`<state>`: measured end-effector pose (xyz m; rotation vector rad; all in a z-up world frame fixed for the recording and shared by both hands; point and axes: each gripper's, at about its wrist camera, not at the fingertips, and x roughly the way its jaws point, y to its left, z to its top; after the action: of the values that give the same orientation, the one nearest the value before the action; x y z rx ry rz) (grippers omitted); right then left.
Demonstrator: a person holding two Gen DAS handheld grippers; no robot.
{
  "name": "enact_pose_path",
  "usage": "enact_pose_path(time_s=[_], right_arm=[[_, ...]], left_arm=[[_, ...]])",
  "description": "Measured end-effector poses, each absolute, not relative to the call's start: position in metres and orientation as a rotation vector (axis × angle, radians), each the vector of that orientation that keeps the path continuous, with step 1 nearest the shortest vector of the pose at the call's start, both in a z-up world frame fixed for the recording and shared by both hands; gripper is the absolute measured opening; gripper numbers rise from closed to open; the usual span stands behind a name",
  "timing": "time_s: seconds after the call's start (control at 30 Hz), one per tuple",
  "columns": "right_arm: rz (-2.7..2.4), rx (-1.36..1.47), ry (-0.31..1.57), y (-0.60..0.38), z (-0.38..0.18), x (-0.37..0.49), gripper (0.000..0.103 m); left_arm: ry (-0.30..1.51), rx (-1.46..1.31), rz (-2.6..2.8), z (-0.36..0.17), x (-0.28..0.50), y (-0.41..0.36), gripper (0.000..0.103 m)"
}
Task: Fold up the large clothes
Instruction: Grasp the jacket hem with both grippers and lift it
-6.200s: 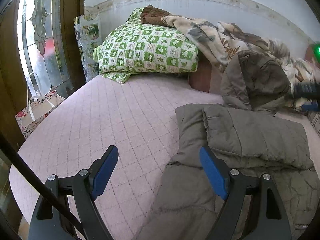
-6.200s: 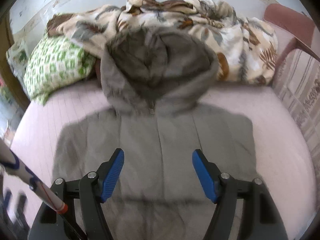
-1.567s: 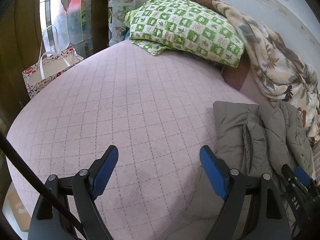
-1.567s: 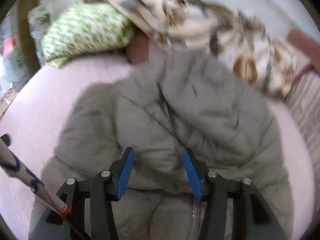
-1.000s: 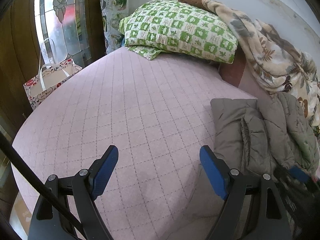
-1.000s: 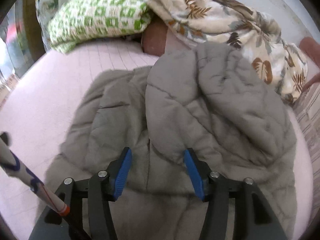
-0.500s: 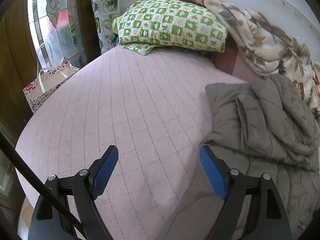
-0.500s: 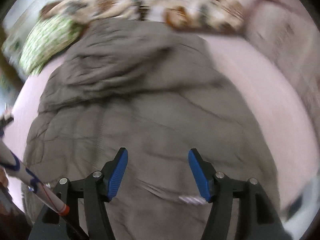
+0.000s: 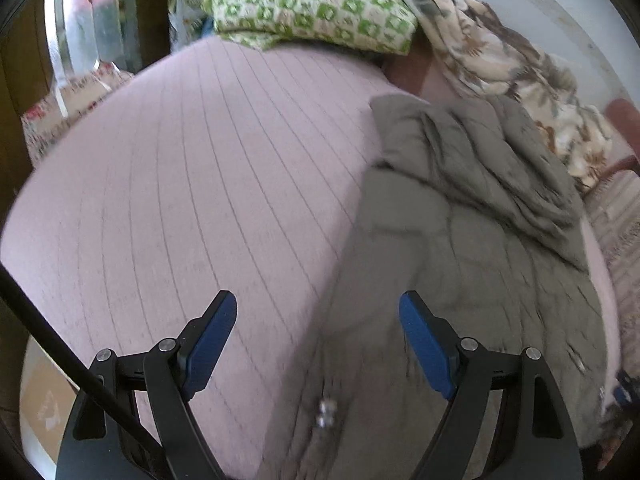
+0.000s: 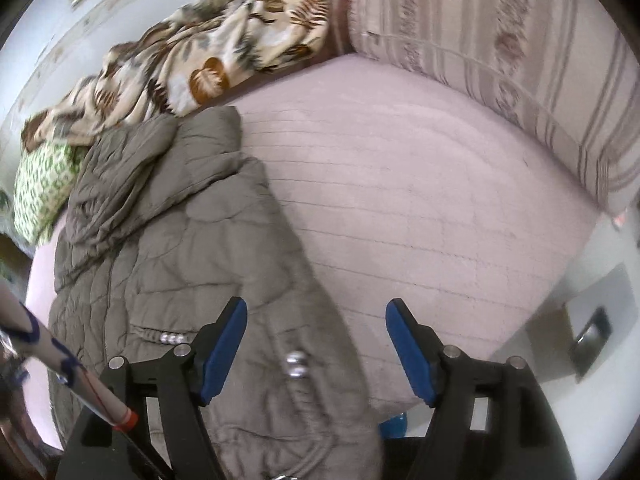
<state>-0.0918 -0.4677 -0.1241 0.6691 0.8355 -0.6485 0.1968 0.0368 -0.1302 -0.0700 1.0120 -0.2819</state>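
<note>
A grey-brown quilted hooded jacket [image 9: 460, 240] lies on the pink bed [image 9: 192, 184], its hood and upper part folded down over the body. It also shows in the right wrist view [image 10: 192, 248]. My left gripper [image 9: 316, 332] is open and empty, just above the jacket's lower left edge near a metal snap [image 9: 325, 412]. My right gripper [image 10: 316, 340] is open and empty over the jacket's lower right edge, with a snap [image 10: 295, 363] between the fingers.
A green checked pillow [image 9: 312, 4] and a leaf-print blanket [image 9: 508, 52] lie at the head of the bed. A striped cushion [image 10: 520, 60] runs along the right side. A gift bag [image 9: 64, 96] stands on the floor at left.
Both grippers have pulled back toward the jacket's bottom hem. The right gripper has let go of the hood, now folded down on the body, swung right and opened wider.
</note>
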Motion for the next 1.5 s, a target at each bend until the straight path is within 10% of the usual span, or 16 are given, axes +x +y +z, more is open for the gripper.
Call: enact_pose_path(time_s=[0.6, 1.5], right_arm=[[-0.363, 1.113, 0.821, -0.494, -0.198, -0.105, 0.081], [-0.202, 0.979, 0.908, -0.422, -0.198, -0.099, 0.083]], left_arm=[[1.267, -0.461, -0.579, -0.191, 0.203, 0.07, 0.082], [1.321, -0.529, -0.774, -0.204, 0.143, 0.076, 0.077]])
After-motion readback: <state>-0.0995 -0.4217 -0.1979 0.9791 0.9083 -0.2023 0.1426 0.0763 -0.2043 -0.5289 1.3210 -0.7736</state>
